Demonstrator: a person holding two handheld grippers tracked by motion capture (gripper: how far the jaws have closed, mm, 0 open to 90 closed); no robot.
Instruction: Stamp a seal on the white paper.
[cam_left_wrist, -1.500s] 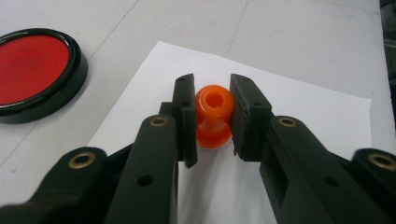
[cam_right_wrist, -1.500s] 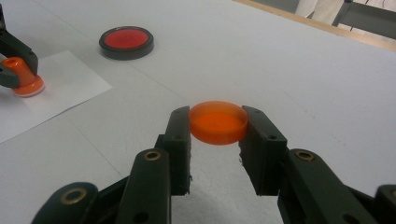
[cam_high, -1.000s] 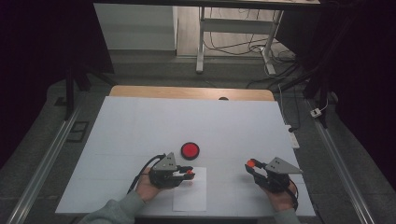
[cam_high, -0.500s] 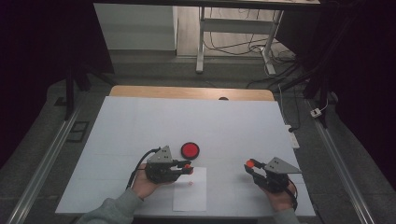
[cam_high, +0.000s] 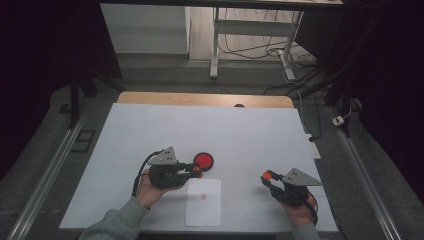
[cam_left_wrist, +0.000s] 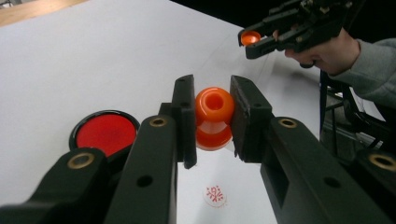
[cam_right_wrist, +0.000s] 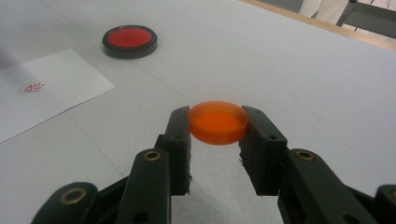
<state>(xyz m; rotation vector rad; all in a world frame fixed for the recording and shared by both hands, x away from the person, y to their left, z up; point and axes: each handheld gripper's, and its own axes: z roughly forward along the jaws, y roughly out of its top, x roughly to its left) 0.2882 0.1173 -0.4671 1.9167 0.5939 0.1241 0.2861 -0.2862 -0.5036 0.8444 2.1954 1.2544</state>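
Observation:
My left gripper is shut on an orange stamp with a rounded knob, held above a white sheet of paper that bears a small red stamp mark. In the high view the left gripper hangs just right of the person's left hand, beside a round red ink pad in a black case. My right gripper is shut on a shallow orange cap, held off the table at the front right.
A large white board covers the wooden table. The red ink pad lies far left of the right gripper. Metal rails run along both sides, and a desk frame with cables stands behind the table.
The left gripper has risen off the paper with the stamp and shifted slightly left and back, leaving a red mark on the sheet. The right gripper has stayed put.

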